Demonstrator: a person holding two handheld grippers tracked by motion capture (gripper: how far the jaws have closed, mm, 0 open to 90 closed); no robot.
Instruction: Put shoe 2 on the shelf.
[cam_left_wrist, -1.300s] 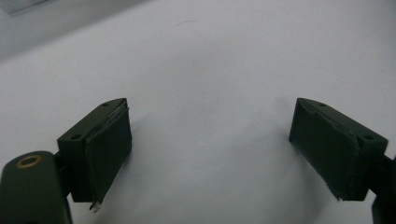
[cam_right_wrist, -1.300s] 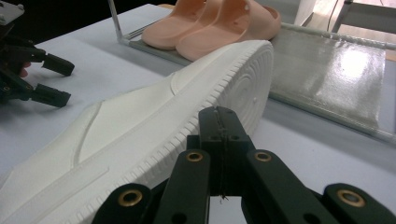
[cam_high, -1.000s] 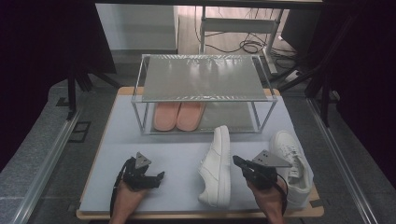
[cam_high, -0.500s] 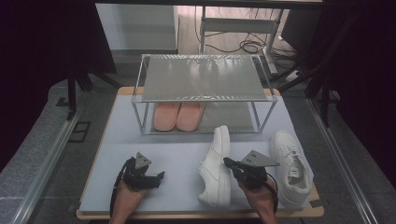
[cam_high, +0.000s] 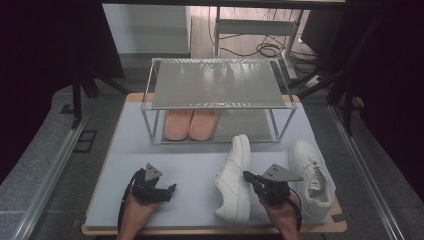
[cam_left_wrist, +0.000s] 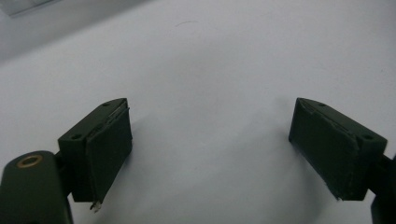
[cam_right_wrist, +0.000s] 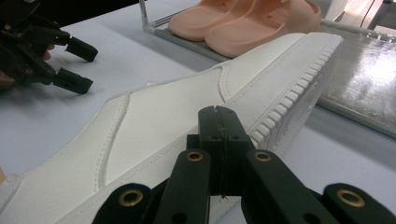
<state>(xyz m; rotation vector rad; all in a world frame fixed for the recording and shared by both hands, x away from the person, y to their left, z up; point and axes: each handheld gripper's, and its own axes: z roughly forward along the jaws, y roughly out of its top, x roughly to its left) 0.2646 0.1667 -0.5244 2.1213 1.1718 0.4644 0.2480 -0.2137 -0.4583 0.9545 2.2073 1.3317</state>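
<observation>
Left gripper (cam_high: 165, 191) near table's (cam_high: 200, 165) front edge, jaws wide apart, nothing between. Tipped sneaker (cam_high: 236, 177) lies on its side at front centre. Right gripper (cam_high: 248, 176) just beside it; its own view shows jaws pressed together, empty. Second sneaker (cam_high: 311, 175) upright, front right corner.

No text, label, brand, number or sign can be read anywhere, neither on the shoes (cam_high: 235, 180), the rack (cam_high: 215, 82) nor the desk (cam_high: 190, 165).

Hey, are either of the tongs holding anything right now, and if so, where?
Nothing is held. The left tongs stand open over bare table; the right tongs are shut empty beside the tipped white sneaker.
</observation>
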